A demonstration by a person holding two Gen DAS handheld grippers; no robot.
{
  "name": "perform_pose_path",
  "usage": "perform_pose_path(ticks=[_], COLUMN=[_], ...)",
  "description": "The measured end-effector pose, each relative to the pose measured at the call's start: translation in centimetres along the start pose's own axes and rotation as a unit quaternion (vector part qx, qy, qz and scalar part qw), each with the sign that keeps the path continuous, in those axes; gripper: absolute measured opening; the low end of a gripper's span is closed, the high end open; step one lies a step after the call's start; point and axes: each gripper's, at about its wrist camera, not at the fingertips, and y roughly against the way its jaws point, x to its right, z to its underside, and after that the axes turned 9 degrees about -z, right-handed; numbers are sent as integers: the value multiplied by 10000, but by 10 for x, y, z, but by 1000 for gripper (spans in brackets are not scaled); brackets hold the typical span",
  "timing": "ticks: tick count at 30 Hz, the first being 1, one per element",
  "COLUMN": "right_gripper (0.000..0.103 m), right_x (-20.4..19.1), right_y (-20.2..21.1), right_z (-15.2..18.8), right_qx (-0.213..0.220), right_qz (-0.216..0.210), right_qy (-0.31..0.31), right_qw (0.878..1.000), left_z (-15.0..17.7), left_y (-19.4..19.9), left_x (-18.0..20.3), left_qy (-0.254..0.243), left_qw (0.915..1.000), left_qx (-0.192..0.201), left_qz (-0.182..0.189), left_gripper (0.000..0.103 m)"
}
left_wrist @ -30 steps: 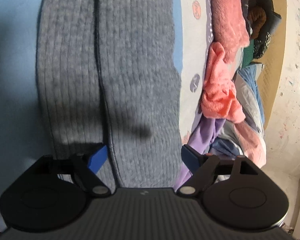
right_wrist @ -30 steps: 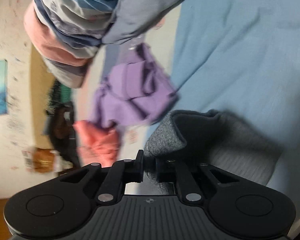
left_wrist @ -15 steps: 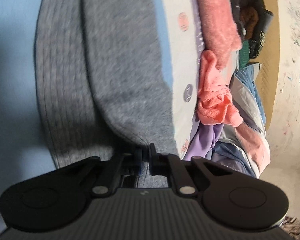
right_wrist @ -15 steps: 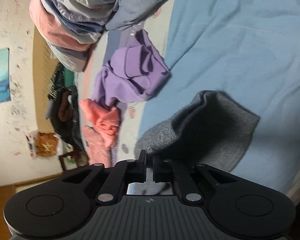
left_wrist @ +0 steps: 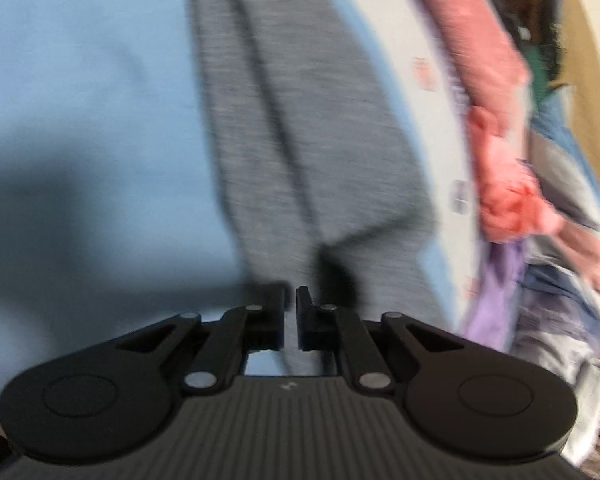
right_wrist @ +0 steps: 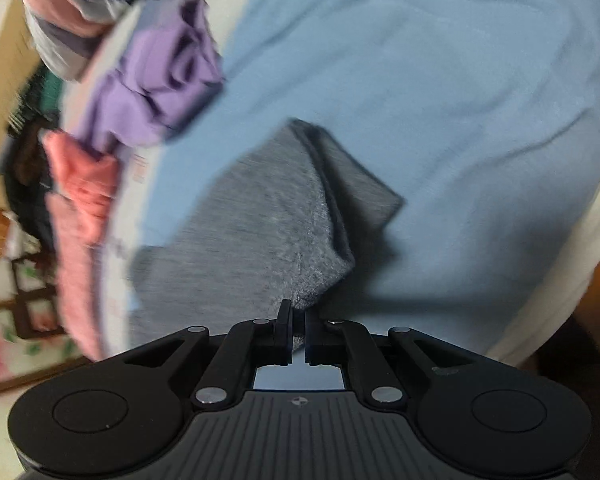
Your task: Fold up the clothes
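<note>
A grey knit garment lies lengthwise on the light blue bedsheet. In the blurred left wrist view its near end runs down into my left gripper, whose jaws are pressed together on the fabric edge. In the right wrist view the same grey garment is doubled over, a darker layer showing under its right side. My right gripper is shut on the near corner, with grey knit pinched between the pads.
A pink cloth, a purple garment and a heap of mixed clothes line one side of the bed. The right wrist view shows purple garment, pink cloth, and the mattress's white edge.
My left gripper's jaws closed on the garment's near edge and carried it sideways. My right gripper kept its grip and came lower, the grey corner now lying flatter on the sheet.
</note>
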Motion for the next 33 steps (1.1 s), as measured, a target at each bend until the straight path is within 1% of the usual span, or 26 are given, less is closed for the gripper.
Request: perform_pose_path(ticks=[1,3,4,5,6,7,8,9,10,11,14,16,18,19,20,21,22,24,26,27,28,29,30,31,32,33], right_gripper=[9,19,24,27,27,28,36,40,48,50,50,50,48,38,21,11,6,6,5,3,3,3,3,4,4,4], right_x=[-1,-5,-8,-10,-12,-14,-16,-18,-19,-20,-26,-35,-42,-44,-47,-52,-58,-68,-75,-75,-75,-74,-71,-71,-71,-71], right_y=[-2,-3,2,9,17,25,32,38,40,39,32,20,0,-9,-18,-21,-23,-17,-8,-8,-8,-9,-12,-15,-17,-18], right_z=[0,0,1,0,-1,-4,-8,-11,-15,-19,-26,-27,-27,-28,-29,-28,-26,-25,-26,-28,-31,-32,-35,-36,-37,-37], right_qx=[9,40,138,247,350,452,544,633,672,693,783,752,552,400,232,209,238,365,515,547,564,529,427,363,319,274], right_qz=[165,462,600,709,808,914,954,968,967,961,956,1049,1050,1046,1044,1129,1246,1262,1408,1524,1651,1736,1794,1807,1806,1804], right_qy=[160,510,714,897,1067,1229,1356,1472,1536,1582,1774,2056,2271,2336,2385,2555,2766,3000,3157,3231,3304,3336,3323,3318,3319,3319], right_qw=[9997,9976,9955,9931,9904,9872,9847,9823,9811,9803,9764,9701,9666,9659,9652,9600,9526,9448,9369,9324,9276,9251,9250,9252,9253,9255], left_z=[-1,-1,-1,-2,-2,-4,-8,-11,-14,-17,-19,-17,-11,-8,-5,-2,0,1,1,1,0,0,-1,-2,-3,-5], left_y=[-1,5,10,15,20,23,25,27,26,22,12,6,1,-2,-4,-4,-5,-4,-4,-4,-5,-5,-6,-7,-8,-9], left_x=[-3,-5,-4,-2,0,1,3,4,6,10,16,18,20,20,21,19,18,16,13,11,9,7,3,-1,-6,-11], left_qy=[24,-47,-154,-246,-334,-389,-402,-408,-364,-292,-113,-106,-163,-189,-197,-191,-184,-164,-97,-45,6,77,263,451,651,853], left_qw=[10000,10000,9997,9992,9985,9978,9973,9968,9965,9964,9965,9962,9959,9957,9956,9957,9957,9957,9957,9956,9955,9953,9939,9921,9894,9862], left_qx=[-1,-33,-55,-66,-78,-92,-82,-74,-80,-118,-254,-330,-422,-475,-514,-530,-544,-548,-547,-548,-549,-551,-555,-555,-536,-511], left_qz=[-65,71,181,302,421,524,609,690,748,786,795,794,782,775,755,739,725,728,744,757,769,797,912,1032,1181,1327], left_gripper=[6,8,8,13,17,29,36,39,44,48,49,49,49,50,54,56,57,57,57,57,57,57,57,61,69,73])
